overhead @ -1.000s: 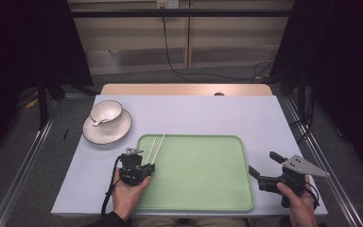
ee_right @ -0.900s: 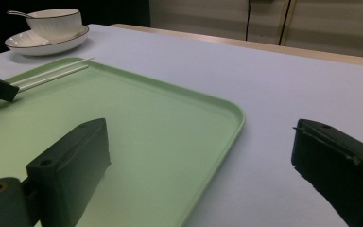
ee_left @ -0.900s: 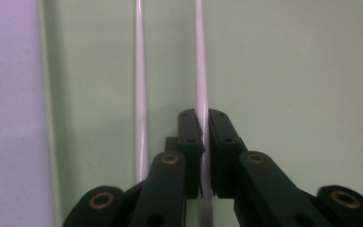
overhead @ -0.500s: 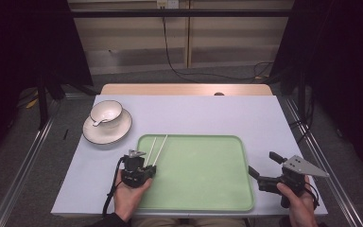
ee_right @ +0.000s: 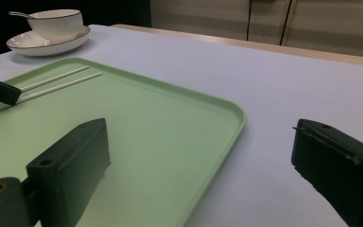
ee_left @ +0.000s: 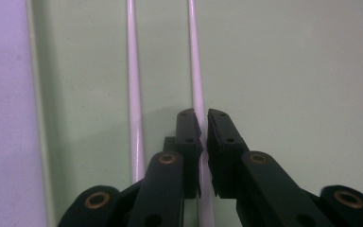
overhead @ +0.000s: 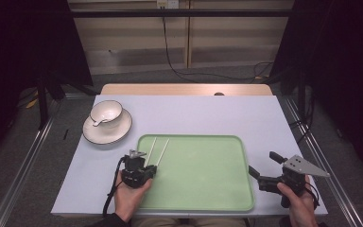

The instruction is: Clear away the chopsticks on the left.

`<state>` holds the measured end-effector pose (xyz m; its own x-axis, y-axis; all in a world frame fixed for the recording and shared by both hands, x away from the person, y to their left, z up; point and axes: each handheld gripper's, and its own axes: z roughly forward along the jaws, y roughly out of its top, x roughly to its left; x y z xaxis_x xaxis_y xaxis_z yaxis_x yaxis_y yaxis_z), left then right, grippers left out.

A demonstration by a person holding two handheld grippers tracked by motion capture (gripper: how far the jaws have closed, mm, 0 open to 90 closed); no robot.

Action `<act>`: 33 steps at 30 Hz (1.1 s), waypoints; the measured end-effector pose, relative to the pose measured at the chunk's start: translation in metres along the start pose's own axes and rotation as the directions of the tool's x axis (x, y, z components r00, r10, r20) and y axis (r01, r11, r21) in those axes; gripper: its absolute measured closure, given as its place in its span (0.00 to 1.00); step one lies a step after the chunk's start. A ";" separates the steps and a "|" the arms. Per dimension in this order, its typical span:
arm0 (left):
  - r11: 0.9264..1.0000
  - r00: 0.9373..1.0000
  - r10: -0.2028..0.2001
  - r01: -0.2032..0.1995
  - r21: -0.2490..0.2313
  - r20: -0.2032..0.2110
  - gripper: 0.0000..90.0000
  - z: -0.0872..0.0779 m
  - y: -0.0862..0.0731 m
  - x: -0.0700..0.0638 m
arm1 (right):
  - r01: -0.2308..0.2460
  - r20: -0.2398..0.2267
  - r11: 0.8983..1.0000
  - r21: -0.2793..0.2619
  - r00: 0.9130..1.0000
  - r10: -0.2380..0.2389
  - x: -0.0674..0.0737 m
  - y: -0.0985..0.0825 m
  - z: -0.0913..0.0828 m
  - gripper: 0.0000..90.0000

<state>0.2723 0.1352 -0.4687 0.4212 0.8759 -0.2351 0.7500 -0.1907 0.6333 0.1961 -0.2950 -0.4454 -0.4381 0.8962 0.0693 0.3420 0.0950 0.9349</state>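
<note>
The left gripper point(ee_left: 203, 124) is pinching one white chopstick point(ee_left: 196, 71) at the green tray's point(overhead: 227, 189) nine o'clock side. The right gripper point(ee_right: 198, 165) is gaping, empty. The thin stick could slip out.

**What your tabletop carries**

Your tabletop point(overhead: 194, 116) has a pale lavender-white surface, with a wooden edge showing along its far side. A light green tray point(overhead: 203, 179) lies flat on it, near your edge and about midway across. At the far left you have a white saucer point(overhead: 108, 131) resting on the tabletop, well apart from the tray's corner.
</note>
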 end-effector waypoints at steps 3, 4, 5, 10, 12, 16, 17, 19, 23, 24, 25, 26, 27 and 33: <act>1.000 1.000 0.008 -0.008 0.005 0.010 0.92 0.000 0.000 0.001 | 0.002 0.001 1.000 -0.002 1.000 -0.002 0.000 0.000 0.000 0.06; 1.000 1.000 0.008 -0.008 0.005 0.010 0.91 0.000 0.000 0.001 | 0.002 0.001 1.000 -0.002 1.000 -0.002 0.000 0.000 0.000 0.06; 1.000 1.000 0.007 -0.007 0.001 0.015 0.91 0.000 0.000 0.001 | 0.001 0.002 1.000 -0.001 1.000 -0.001 0.000 0.000 0.000 0.06; 1.000 1.000 0.018 -0.018 0.002 0.023 0.85 -0.001 0.002 0.003 | 0.001 -0.002 1.000 0.001 1.000 -0.001 0.000 0.000 0.000 0.06; 1.000 1.000 0.019 -0.019 -0.001 0.016 0.80 -0.001 0.002 0.003 | 0.002 -0.002 1.000 0.000 1.000 -0.002 0.000 0.000 0.000 0.06; 0.998 0.998 0.054 -0.053 -0.030 0.033 0.78 -0.006 0.005 0.005 | 0.000 -0.001 1.000 -0.001 1.000 0.000 0.000 0.000 0.000 0.06; 0.997 0.997 0.066 -0.065 -0.045 0.027 0.74 -0.008 0.006 0.006 | -0.001 0.000 1.000 -0.001 1.000 0.001 0.000 0.000 0.000 0.06; 0.995 0.996 0.079 -0.077 -0.056 0.032 0.70 -0.010 0.010 0.008 | 0.000 0.000 1.000 -0.001 1.000 0.000 0.000 0.000 0.000 0.06; 0.991 0.991 0.115 -0.110 -0.075 0.072 0.78 -0.009 0.017 0.007 | 0.000 0.001 1.000 -0.002 1.000 0.000 0.000 0.000 0.000 0.06; 0.991 0.991 0.115 -0.110 -0.075 0.072 0.81 -0.009 0.017 0.007 | 0.000 0.001 1.000 -0.003 1.000 0.000 0.000 0.000 0.000 0.06; 0.986 0.986 0.149 -0.143 -0.085 0.069 0.87 -0.008 0.022 0.005 | -0.005 0.000 1.000 0.001 1.000 0.005 0.000 0.000 0.000 0.06; 0.986 0.986 0.149 -0.143 -0.085 0.069 0.92 -0.008 0.022 0.005 | -0.005 0.000 1.000 0.001 1.000 0.005 0.000 0.000 0.000 0.06; 0.984 0.983 0.157 -0.147 -0.103 0.091 0.96 -0.004 0.027 0.002 | 0.000 0.001 1.000 -0.002 1.000 0.000 0.000 0.000 0.000 0.06; 0.981 0.970 0.191 -0.184 -0.064 0.148 1.00 0.018 0.036 -0.004 | 0.002 -0.001 1.000 0.000 1.000 -0.002 0.000 0.000 0.000 0.06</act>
<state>0.3067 0.1173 -0.4581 0.6278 0.7478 -0.2162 0.6257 -0.3196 0.7116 0.1963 -0.2951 -0.4456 -0.4394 0.8957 0.0676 0.3414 0.0969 0.9349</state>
